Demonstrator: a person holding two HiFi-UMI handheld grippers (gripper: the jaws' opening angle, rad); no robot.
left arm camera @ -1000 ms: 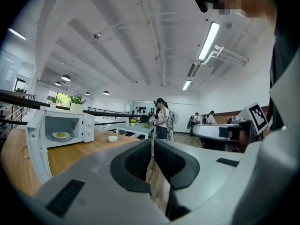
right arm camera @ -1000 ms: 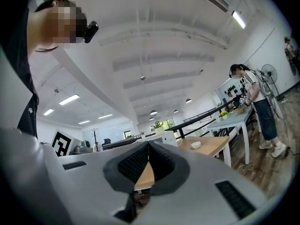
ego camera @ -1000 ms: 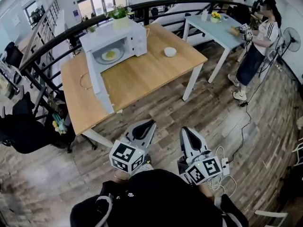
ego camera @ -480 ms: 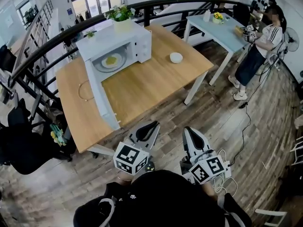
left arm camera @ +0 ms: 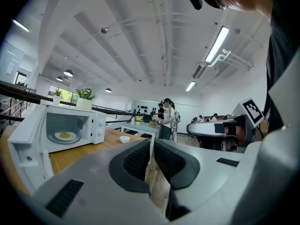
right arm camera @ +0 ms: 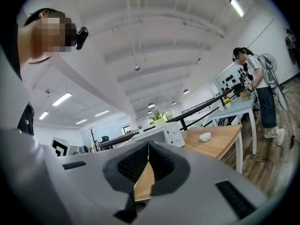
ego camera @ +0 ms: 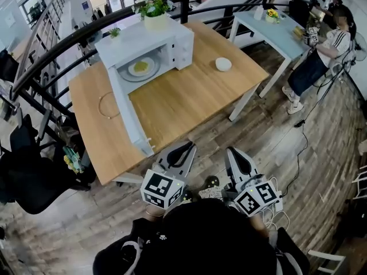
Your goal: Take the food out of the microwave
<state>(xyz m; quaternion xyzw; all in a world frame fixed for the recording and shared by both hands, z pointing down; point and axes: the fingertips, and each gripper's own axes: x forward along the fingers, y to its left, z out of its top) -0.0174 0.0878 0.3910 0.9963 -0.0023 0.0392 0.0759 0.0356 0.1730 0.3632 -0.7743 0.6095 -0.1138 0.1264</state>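
A white microwave [ego camera: 149, 44] stands at the far end of the wooden table [ego camera: 189, 96], its door [ego camera: 129, 116] swung wide open toward me. Inside lies a plate [ego camera: 141, 67] with yellow food [left arm camera: 65, 136] on it. My left gripper [ego camera: 191, 146] and right gripper [ego camera: 231, 152] hang low in front of me, off the table's near edge and well short of the microwave. Both are shut with nothing between the jaws. The left gripper view looks over its tips [left arm camera: 152, 142] at the microwave [left arm camera: 70, 125]. The right gripper [right arm camera: 148, 146] faces the table from the side.
A small white bowl [ego camera: 223, 64] sits on the table right of the microwave, and a thin ring [ego camera: 108, 105] lies left of the door. A potted plant [ego camera: 153, 10] tops the microwave. A black railing [ego camera: 51, 56] curves behind; a person [ego camera: 321, 50] stands by a blue table [ego camera: 269, 30].
The table and microwave have come nearer and lower in the head view as I step toward them. Both grippers keep their low position and stay shut.
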